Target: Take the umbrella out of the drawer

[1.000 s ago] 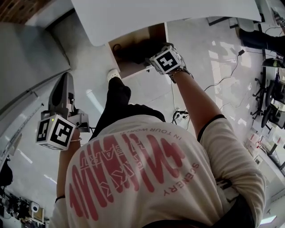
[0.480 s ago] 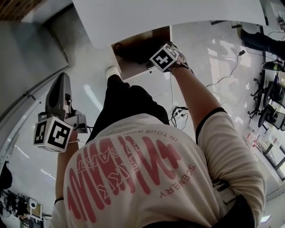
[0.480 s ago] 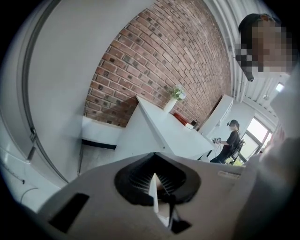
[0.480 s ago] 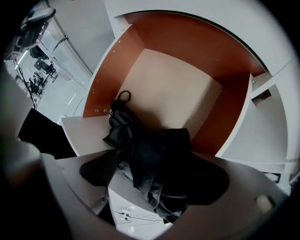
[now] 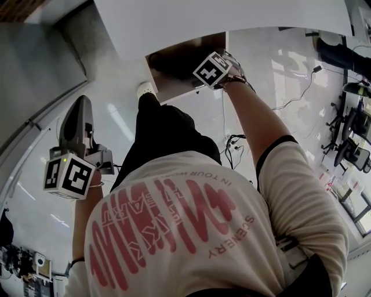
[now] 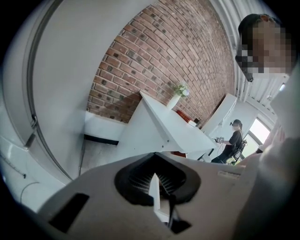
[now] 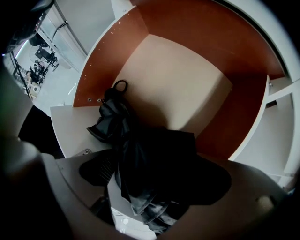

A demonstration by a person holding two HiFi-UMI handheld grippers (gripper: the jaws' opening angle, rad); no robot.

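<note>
My right gripper (image 7: 157, 187) points down into the drawer (image 7: 187, 79), its jaws just opened wider, straddling the black umbrella (image 7: 126, 136) lying inside — not pinching it. My left gripper (image 6: 158, 194) hangs aside — jaws together, empty.

- Umbrella (image 7: 129, 140): black cloth, creased and bunched, with a slick sheen along the folds.
- Drawer (image 7: 183, 84): smooth board, with a pale matt bottom and reddish-brown wood-look walls.
- Floor (image 5: 119, 119): white and polished, glossy enough to throw back streaks of light.
- Brick wall (image 6: 159, 61): rough, matt red brick with pale joints.
- Left gripper (image 6: 162, 199): matt grey plastic shell, black ribbed lining inside.
- T-shirt (image 5: 174, 232): soft, matt pale cloth with flat red print.
- Table (image 5: 220, 14): smooth white top, no shine.
</note>
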